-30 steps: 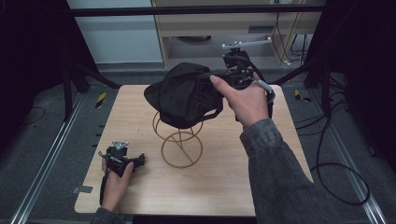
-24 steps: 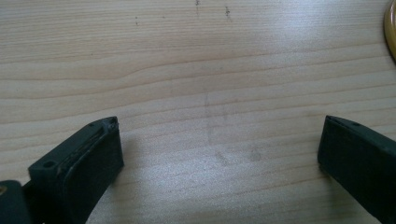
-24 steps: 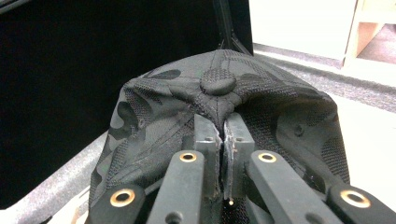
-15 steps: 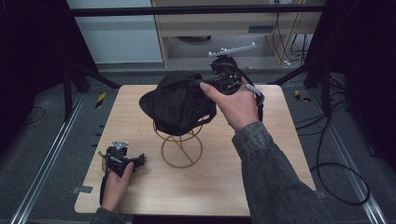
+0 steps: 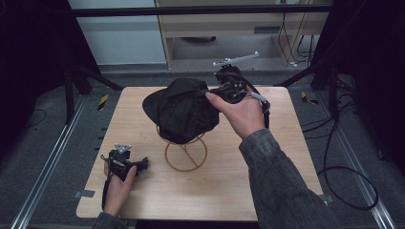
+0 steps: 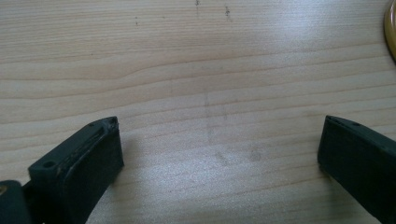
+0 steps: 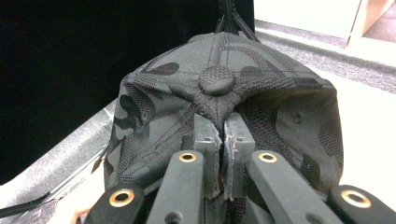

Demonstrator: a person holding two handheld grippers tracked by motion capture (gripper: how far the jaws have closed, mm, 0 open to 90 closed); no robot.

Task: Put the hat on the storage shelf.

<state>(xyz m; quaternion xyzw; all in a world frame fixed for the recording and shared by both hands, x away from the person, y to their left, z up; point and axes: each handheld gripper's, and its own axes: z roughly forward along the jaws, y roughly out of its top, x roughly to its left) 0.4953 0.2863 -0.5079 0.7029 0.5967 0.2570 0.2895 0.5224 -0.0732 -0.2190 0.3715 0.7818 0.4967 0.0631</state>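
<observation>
A black camouflage cap (image 5: 184, 109) sits over the top of a gold wire stand (image 5: 186, 152) in the middle of the wooden table (image 5: 248, 186). My right gripper (image 5: 216, 91) is at the cap's right side, shut on its fabric. In the right gripper view the jaws press together on a fold of the cap (image 7: 261, 93) just below its top button (image 7: 217, 80). My left gripper (image 5: 143, 163) rests low at the table's front left, held by a hand. Its jaws stand wide apart over bare wood in the left gripper view, nothing between its fingers (image 6: 88, 158).
The stand's ring base (image 6: 390, 28) shows at the top right edge of the left gripper view. Metal rails (image 5: 45, 171) run along both sides of the table. Cables (image 5: 348, 176) lie on the floor at the right. A cabinet (image 5: 224, 28) stands behind the table.
My right gripper has carried the cap leftward and down onto the wire stand. The left gripper has stayed where it was.
</observation>
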